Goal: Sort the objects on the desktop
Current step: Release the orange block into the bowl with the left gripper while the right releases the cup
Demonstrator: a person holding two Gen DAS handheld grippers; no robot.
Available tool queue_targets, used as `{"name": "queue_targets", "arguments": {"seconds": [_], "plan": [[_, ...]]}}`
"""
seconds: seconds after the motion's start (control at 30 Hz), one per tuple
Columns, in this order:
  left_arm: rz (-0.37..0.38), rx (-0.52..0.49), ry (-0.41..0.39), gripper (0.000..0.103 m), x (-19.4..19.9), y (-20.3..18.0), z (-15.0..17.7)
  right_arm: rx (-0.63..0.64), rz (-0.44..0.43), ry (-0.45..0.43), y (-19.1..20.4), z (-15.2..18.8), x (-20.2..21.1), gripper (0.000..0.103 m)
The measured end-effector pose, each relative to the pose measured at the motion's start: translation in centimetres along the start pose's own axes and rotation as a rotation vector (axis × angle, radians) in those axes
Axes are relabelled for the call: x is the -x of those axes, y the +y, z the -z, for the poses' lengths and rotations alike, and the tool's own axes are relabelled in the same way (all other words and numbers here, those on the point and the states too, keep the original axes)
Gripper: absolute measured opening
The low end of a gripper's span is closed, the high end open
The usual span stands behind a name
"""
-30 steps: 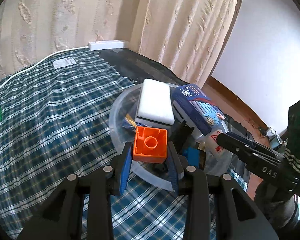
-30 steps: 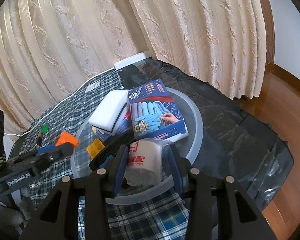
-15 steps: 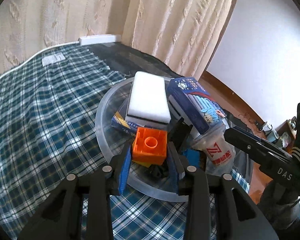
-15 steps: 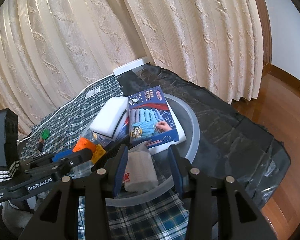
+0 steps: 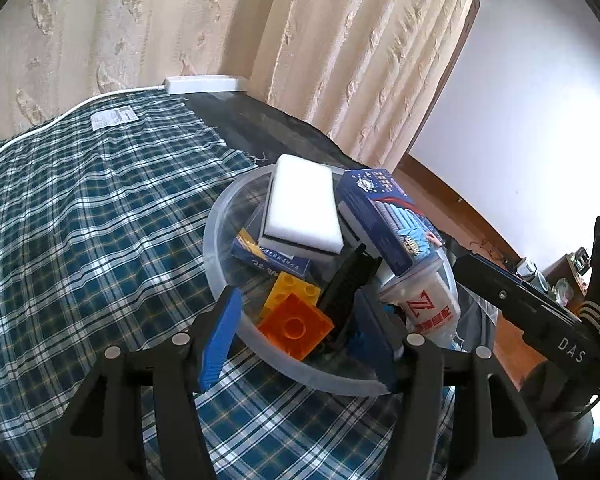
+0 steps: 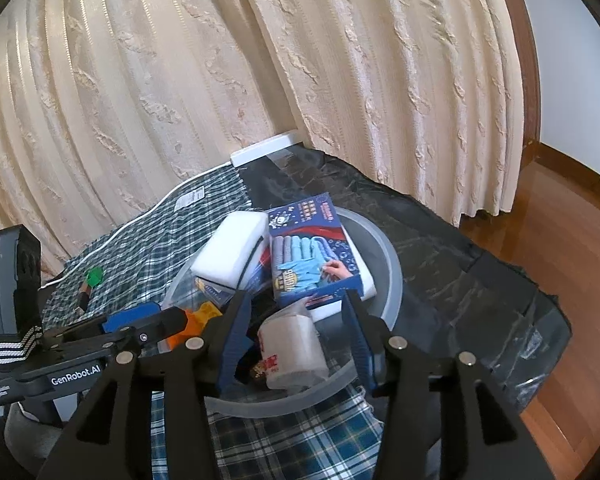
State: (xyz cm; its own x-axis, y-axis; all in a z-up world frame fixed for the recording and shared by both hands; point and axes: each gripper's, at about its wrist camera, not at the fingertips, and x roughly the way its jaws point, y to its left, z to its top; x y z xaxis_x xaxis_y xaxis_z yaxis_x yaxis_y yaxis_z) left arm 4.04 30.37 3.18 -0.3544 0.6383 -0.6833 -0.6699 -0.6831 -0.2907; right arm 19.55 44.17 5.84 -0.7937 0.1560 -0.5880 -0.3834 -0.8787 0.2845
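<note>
Left claw (image 5: 300,340) is spreading its jaws right now, and the orange brick (image 5: 296,326) sits loose between them, blue pads clear of it on both sides. That brick lies tilted inside the clear bowl (image 5: 216,248), leaning on a yellow brick (image 5: 290,290) just behind it. Over on the other side, the right claw (image 6: 298,332) is easing its jaws apart too, with the wrapped tissue roll (image 6: 292,350) between the pads; there's a visible gap on the right side, and the left pad sits just beside the roll, so it looks let go. The roll rests inside the bowl against its near rim.

And what a pile in that bowl! A white sponge (image 5: 304,204) lies on top of a small blue box (image 5: 272,260), and a glove box (image 5: 388,220) leans beside it on the right, propped up at an angle. A black strip (image 5: 348,280) slants between the bricks and the tissue roll.

The bowl stands at the edge of a blue checked cloth (image 5: 80,220) spread over the dark worktop (image 6: 440,248). Away to the left on the cloth, the right camera catches a small green piece (image 6: 94,276). A white power strip (image 5: 206,83) lies at the back against the cream curtain (image 6: 260,60), its cable trailing along the cloth's edge.
</note>
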Motion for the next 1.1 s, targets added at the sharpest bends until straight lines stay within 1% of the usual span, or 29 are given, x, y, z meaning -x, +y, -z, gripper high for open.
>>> {"name": "queue_targets", "arguments": {"seconds": [0.2,0.3,0.37,0.43,0.9,1.1], "plan": [[-0.023,0.015,-0.021,0.062,0.8,0.7,0.0,0.020,-0.019,0.005,1.1,0.1,-0.1,0.054],[-0.050,0.023,-0.037,0.062,1.2,1.3,-0.2,0.032,-0.032,0.009,1.7,0.2,-0.2,0.057],[-0.066,0.039,-0.041,0.063,1.5,2.1,-0.3,0.045,-0.044,0.018,2.4,0.4,-0.4,0.058],[-0.077,0.057,-0.041,0.067,1.6,2.9,-0.3,0.058,-0.057,0.026,3.0,0.5,-0.6,0.058],[-0.180,0.150,-0.073,0.067,4.3,8.6,0.1,0.146,-0.148,0.050,8.4,0.8,-1.7,0.059],[-0.232,0.195,-0.088,0.067,5.7,11.4,0.3,0.174,-0.187,0.077,10.4,1.0,-2.4,0.060]]}}
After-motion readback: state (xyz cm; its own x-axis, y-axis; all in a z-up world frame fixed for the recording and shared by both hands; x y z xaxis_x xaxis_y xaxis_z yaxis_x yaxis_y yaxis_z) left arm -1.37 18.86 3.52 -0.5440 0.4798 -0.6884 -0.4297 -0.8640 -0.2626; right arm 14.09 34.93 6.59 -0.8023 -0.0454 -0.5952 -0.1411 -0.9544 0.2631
